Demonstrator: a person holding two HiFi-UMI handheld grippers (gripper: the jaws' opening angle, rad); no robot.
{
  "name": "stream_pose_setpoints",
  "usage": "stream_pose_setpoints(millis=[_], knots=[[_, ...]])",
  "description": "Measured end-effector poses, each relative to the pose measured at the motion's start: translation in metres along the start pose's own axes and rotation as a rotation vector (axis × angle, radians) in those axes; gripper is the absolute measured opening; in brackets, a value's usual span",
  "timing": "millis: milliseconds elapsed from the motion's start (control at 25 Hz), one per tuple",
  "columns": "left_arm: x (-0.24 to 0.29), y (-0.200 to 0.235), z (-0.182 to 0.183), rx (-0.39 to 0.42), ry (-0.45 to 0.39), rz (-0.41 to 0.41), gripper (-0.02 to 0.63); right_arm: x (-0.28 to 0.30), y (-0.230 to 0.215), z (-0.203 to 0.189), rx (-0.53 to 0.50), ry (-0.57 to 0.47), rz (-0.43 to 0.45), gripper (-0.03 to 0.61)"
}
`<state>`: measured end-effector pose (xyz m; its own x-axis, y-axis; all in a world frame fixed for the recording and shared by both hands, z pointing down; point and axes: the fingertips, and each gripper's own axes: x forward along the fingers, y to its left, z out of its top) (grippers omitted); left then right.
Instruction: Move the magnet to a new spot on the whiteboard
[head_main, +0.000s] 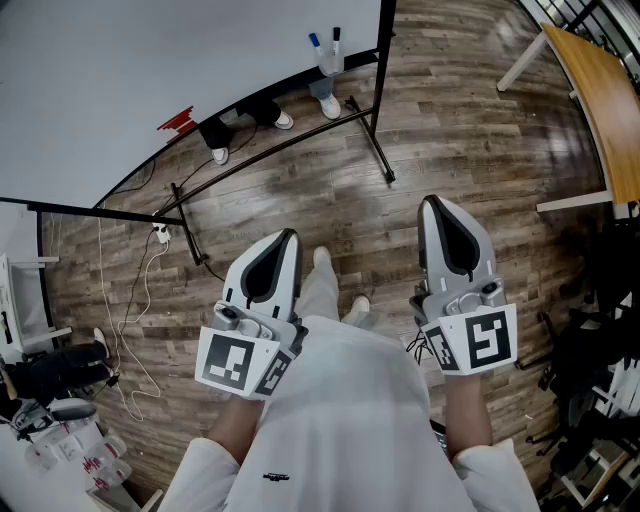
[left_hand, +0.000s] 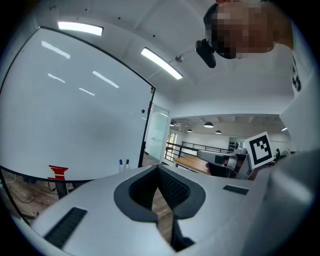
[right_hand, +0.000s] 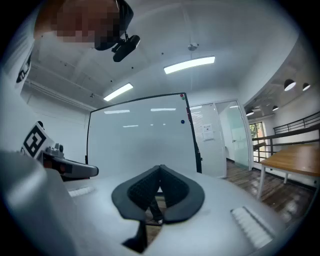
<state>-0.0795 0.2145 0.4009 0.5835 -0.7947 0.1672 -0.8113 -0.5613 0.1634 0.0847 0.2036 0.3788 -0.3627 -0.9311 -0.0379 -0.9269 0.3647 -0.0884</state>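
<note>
L claw (left_hand: 158, 168) and R claw (right_hand: 160, 168) clenched empty, well off whiteboard (right_hand: 140, 137); magnet (right_hand: 182, 121) prob. light, hard, slick, so pinch its rim.

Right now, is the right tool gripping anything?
No, the right tool has its jaws closed together, with nothing between them.

The whiteboard (head_main: 150, 70) runs off the head view's top and left edges. A dark dot (right_hand: 182, 121) near its right edge is too small to identify.
</note>
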Motion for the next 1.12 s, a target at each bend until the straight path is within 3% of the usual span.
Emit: stream_pose_setpoints(millis=[520, 960, 1120], knots=[[-0.051, -0.032, -0.014, 0.005, 0.006, -0.068, 0.006, -0.062, 0.056, -0.035, 0.008, 0.046, -0.041, 0.012], [-0.051, -0.063, -0.012, 0.044, -0.016, -0.053, 0.006, -0.088, 0.036, -0.028, 0.016, 0.02, -0.023, 0.012], [-0.037, -0.059, -0.017, 0.042, -0.011, -0.032, 0.006, -0.073, 0.022, -0.027, 0.018, 0.011, -0.003, 0.012]])
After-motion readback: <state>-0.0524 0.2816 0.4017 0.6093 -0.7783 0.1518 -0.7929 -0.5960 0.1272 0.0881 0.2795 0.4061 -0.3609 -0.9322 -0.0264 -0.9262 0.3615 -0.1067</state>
